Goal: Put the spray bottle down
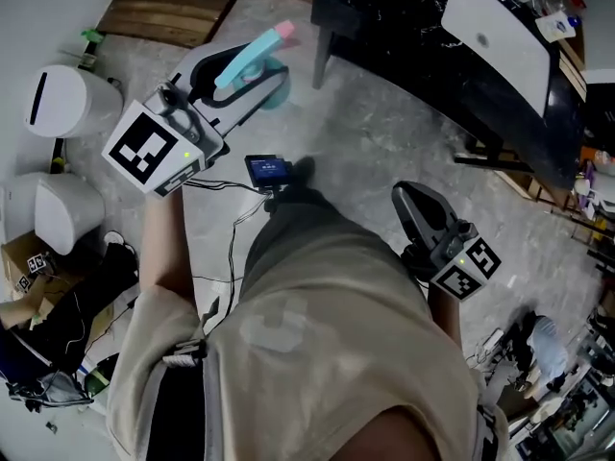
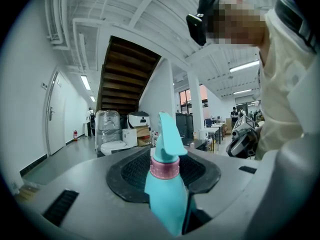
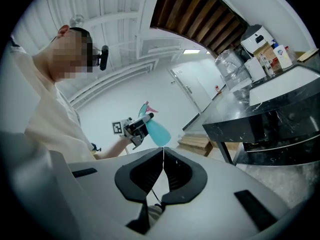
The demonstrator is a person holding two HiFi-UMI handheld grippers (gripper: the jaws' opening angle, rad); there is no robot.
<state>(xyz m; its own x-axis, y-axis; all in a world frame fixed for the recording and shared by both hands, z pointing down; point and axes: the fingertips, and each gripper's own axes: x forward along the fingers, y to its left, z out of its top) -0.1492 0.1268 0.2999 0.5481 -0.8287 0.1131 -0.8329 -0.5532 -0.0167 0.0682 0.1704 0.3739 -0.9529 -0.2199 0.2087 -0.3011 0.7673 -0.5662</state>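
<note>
A teal spray bottle (image 1: pixel 252 60) with a pink trigger and a pink collar is held in the air over the grey floor, with my left gripper (image 1: pixel 240 77) shut on its body. In the left gripper view the bottle (image 2: pixel 167 194) stands upright between the black pads, nozzle pointing away. My right gripper (image 1: pixel 415 205) hangs lower at the right, shut with nothing in it; its pads (image 3: pixel 150 171) meet along a thin line. The right gripper view also shows the bottle (image 3: pixel 156 131) in the left gripper (image 3: pixel 142 121), off to the left.
A black marble table (image 1: pixel 461 65) with a white panel (image 1: pixel 495 27) stands at the upper right. A wooden pallet (image 1: pixel 173 3) lies at the top left, with white bins (image 1: pixel 62 99) at the left. A small screen device (image 1: pixel 267 170) with cables sits by the person's legs.
</note>
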